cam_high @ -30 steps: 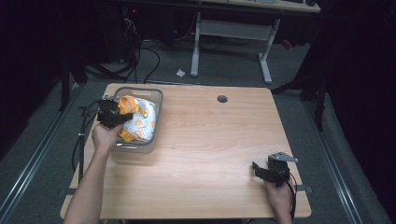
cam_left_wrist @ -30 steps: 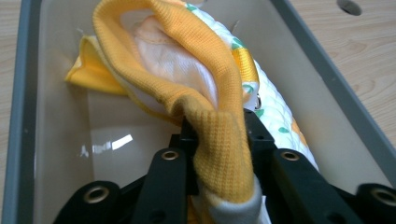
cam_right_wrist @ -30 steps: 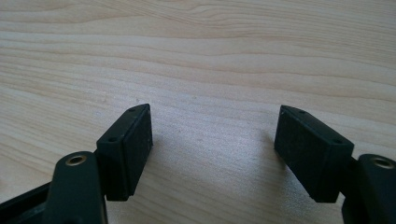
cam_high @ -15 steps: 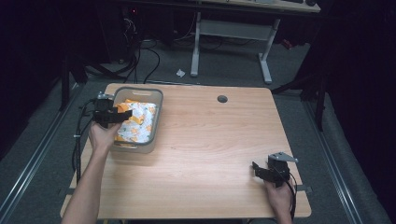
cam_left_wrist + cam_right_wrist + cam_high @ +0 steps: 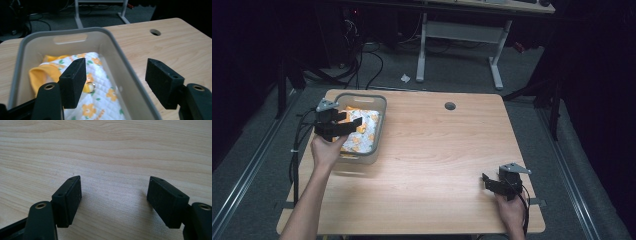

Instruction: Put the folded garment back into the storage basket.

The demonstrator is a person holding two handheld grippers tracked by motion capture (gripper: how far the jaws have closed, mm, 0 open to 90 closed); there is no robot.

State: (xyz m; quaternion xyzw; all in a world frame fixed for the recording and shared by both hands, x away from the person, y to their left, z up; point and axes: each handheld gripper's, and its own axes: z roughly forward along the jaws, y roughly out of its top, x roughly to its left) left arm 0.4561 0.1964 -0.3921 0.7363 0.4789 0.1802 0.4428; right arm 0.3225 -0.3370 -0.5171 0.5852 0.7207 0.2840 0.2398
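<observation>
One white quilted cloth with orange flowers [image 5: 100,100] lies inside the grey plastic bin [image 5: 125,72] on the wooden tabletop [image 5: 452,150], apparently deposited. Left gripper [image 5: 346,125] hovers above, fingers spread, empty; right gripper [image 5: 488,183] rests idle, fingers spread.

A grey plastic bin [image 5: 379,131] sits at the tabletop's [image 5: 437,150] far-left corner — inside lies a crumpled white cloth [image 5: 100,92] with orange flowers and yellow trim.

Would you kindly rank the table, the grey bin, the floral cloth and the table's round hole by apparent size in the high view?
1. Table
2. Grey bin
3. Floral cloth, partly hidden by the left gripper
4. Round hole
</observation>
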